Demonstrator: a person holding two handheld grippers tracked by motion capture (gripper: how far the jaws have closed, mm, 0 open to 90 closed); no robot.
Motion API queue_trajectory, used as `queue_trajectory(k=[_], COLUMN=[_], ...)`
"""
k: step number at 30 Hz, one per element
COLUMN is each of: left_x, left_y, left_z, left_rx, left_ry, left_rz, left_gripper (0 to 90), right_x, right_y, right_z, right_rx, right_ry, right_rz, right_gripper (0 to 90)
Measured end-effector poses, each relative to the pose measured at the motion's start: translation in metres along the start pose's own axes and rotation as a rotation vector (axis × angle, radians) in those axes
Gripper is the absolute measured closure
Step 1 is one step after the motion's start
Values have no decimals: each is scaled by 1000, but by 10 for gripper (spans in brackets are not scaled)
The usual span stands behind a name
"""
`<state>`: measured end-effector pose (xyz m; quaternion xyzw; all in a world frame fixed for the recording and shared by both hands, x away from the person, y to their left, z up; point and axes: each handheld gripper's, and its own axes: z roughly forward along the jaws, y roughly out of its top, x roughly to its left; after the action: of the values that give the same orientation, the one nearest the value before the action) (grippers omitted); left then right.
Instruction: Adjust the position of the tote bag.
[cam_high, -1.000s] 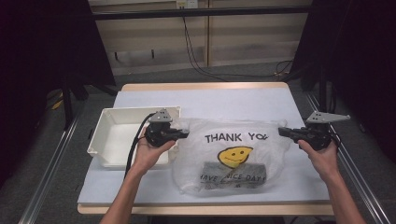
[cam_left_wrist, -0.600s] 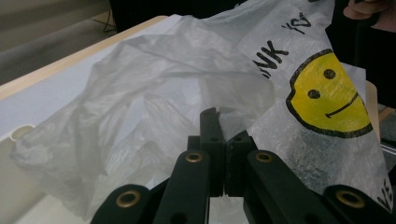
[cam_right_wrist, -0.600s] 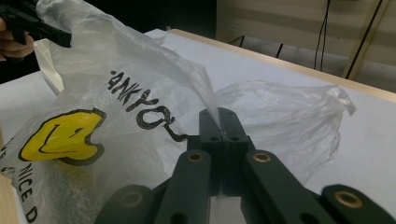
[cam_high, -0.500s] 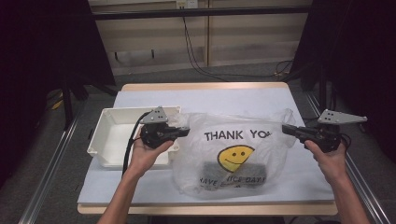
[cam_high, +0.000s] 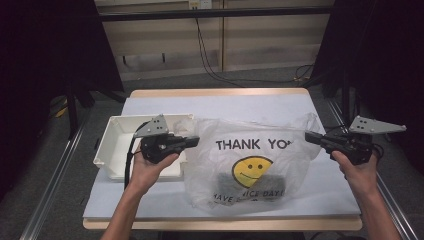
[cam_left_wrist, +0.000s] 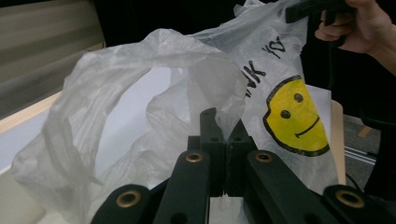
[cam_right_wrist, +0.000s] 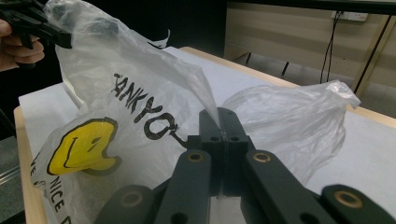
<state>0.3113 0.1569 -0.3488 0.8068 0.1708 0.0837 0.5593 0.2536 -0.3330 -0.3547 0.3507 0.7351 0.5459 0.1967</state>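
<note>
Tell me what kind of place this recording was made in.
Probably a lab or recording booth, not a home: one white-topped table ringed by dark curtains, metal rails on the floor beside it, and loose cables running down the bare back wall.

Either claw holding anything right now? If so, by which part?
Both. The left claw and the right claw each pinch a top handle edge of the translucent white plastic bag with the yellow smiley face, one per side.

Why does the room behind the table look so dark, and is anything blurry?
High view: light falls on the white-covered table while both sides stay black; the translucent plastic smiley bag reads sharply. Left gripper view: the near black jaws look soft, and the bag glows where light passes through. Right gripper view: the bag's print stays clear.
</note>
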Motion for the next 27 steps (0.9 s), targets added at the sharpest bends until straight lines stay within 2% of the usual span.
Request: queue_trajectory(k=[2, 4, 5, 6, 7, 10, 12, 13, 17, 22, 23, 25, 27], left_x=[-5, -10, -15, -15, -22, -27, -30, -34, -36, -42, -43, -45, -44], left_y=[-1, -3, -5, -5, -9, -14, -20, -26, -31, -38, -41, -47, -57], left_z=[-6, -11, -16, -16, -21, -27, -30, -31, -31, -32, -31, -30, -25], left_rx=[-13, -36, -36, -36, -40, -31, -24, -2, 9, 60, 70, 87, 129], left_ry=[-2, -8, -10, -10, -24, -21, -35, -32, -43, -40, -51, -48, -40], left_rz=[3, -2, 3, 3, 7, 8, 10, 5, 0, 19, 20, 19, 18], left_gripper=[899, 899, 900, 899, 900, 900, 900, 900, 900, 900, 900, 900, 900], right_x=[3, 8, 11, 11, 15, 19, 19, 22, 29, 34, 35, 38, 38], right_y=[-1, -3, -4, -4, -7, -11, -12, -14, -18, -22, -24, -27, -36], right_z=[-3, -7, -8, -8, -11, -20, -23, -27, -29, -33, -34, -33, -25], right_rx=[-1, 21, 31, 31, 48, 40, 38, 40, 63, 68, 73, 100, 142], right_ry=[0, 12, 4, 4, 3, 2, 0, 0, 1, 9, 12, 12, 9], right_rz=[-6, -20, -29, -29, -35, -36, -40, -42, -58, -66, -68, -81, -88], right_gripper=[900, 900, 900, 900, 900, 900, 900, 900, 900, 900, 900, 900, 900])
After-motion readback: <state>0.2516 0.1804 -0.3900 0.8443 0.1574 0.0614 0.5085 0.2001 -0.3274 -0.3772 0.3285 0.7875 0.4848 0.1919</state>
